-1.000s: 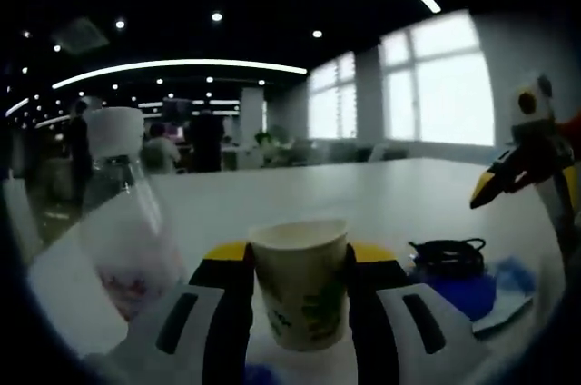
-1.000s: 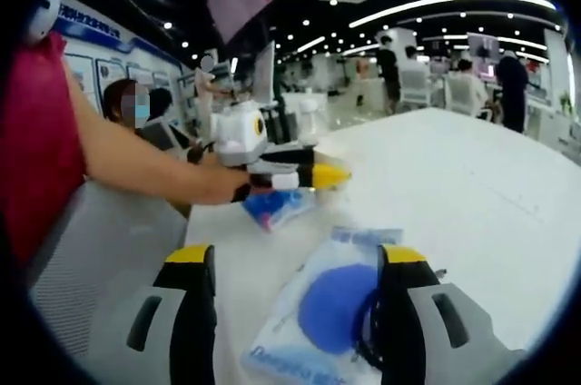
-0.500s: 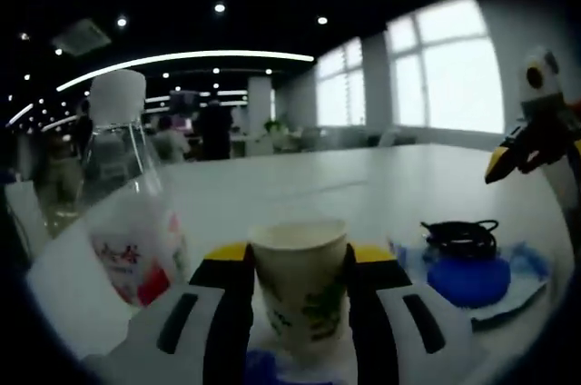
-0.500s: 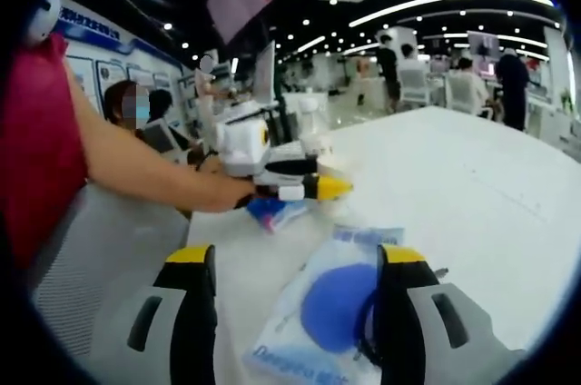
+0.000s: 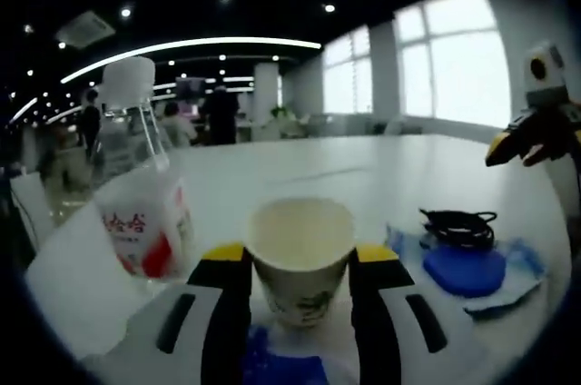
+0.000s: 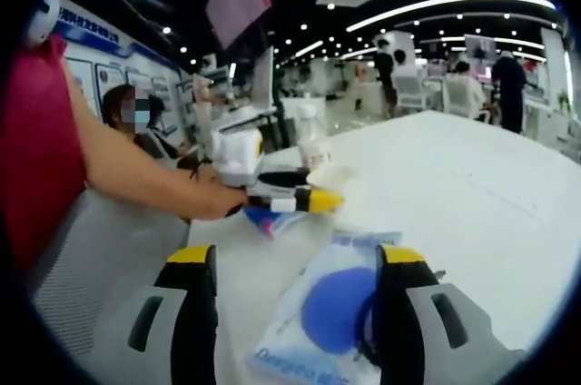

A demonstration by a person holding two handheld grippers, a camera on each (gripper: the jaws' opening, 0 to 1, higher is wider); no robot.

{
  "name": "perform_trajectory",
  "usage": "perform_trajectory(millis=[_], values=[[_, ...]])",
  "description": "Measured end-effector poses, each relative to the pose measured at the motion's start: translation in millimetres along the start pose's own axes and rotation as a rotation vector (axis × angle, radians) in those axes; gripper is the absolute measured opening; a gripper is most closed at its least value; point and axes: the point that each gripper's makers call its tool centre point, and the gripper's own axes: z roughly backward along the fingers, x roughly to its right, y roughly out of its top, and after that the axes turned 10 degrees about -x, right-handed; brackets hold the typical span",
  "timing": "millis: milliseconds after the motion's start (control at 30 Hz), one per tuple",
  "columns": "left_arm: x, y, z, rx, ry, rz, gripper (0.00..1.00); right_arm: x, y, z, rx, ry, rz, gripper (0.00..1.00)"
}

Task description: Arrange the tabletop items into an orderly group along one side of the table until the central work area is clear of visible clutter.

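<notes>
Left claw [image 5: 300, 312] closed on the paper cup [image 5: 301, 258], which stands just right of the water bottle [image 5: 141, 199]. Keep the cup upright and lower it beside the bottle before releasing. Right claw [image 6: 295, 312] open, empty, over the blue packet [image 6: 318, 317], well right of the cup. White bench [image 5: 363, 176]; dim open-plan hall beyond.

At lower centre, the right gripper [image 6: 295, 303] straddles a blue packet [image 6: 320, 312], jaws apart. Left of centre, the left gripper [image 6: 300, 192] holds a cup [image 6: 318, 160].
</notes>
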Motion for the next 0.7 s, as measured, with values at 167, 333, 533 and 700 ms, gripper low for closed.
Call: perform_trajectory(millis=[167,333,533,700], values=[[-1.1,0.9,0.7,-0.012,0.01,-0.014,0.4,1.8,-0.9,3.9,0.003,-0.008,-0.004,0.7],[-5.5,0.6,-0.1,-0.017,0.023,-0.009,0.4,1.7,-4.0,6.4,-0.003,-0.013,-0.006,0.7],[-3.7,-3.2,-1.1,-0.034,0.012,0.03,0.42,0.0,-3.8,4.7,-0.005,-0.01,-0.005,0.7],[-3.2,-1.9,-0.9,-0.032,0.011,0.027,0.48,0.6,-2.0,4.6,0.001,-0.013,-0.006,0.7]])
